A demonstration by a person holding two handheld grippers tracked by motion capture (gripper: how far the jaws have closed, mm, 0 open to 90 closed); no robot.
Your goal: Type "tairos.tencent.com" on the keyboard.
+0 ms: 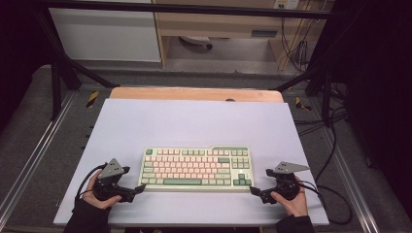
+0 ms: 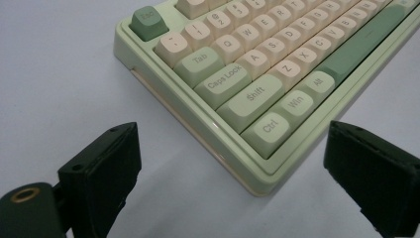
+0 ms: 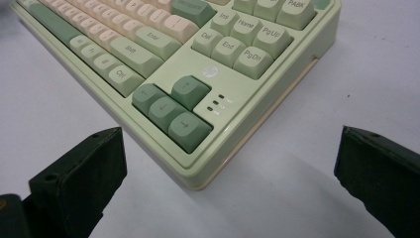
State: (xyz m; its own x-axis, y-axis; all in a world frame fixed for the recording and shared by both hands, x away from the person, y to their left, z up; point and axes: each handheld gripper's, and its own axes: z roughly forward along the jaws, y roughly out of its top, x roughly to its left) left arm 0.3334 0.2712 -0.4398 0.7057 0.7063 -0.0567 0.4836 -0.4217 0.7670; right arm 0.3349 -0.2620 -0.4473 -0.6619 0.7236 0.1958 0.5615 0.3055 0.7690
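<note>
A pale green keyboard [image 1: 196, 168] with cream and green keys lies flat on the white table mat [image 1: 194, 124], near its front. My left gripper [image 1: 138, 190] rests on the mat just off the keyboard's front left corner [image 2: 257, 186] and points at it, its jaws open with nothing between them. My right gripper [image 1: 255, 191] sits by the front right corner [image 3: 195, 183], beside the arrow keys [image 3: 171, 111], also open and apart from the keyboard. A hand holds each gripper from the bottom edge.
The mat covers a wooden table [image 1: 194, 93] inside a black metal frame [image 1: 58, 73]. Cables [image 1: 335, 194] trail off to the right of the mat. Beyond the table stand a white cabinet [image 1: 104, 34] and a desk [image 1: 218, 24].
</note>
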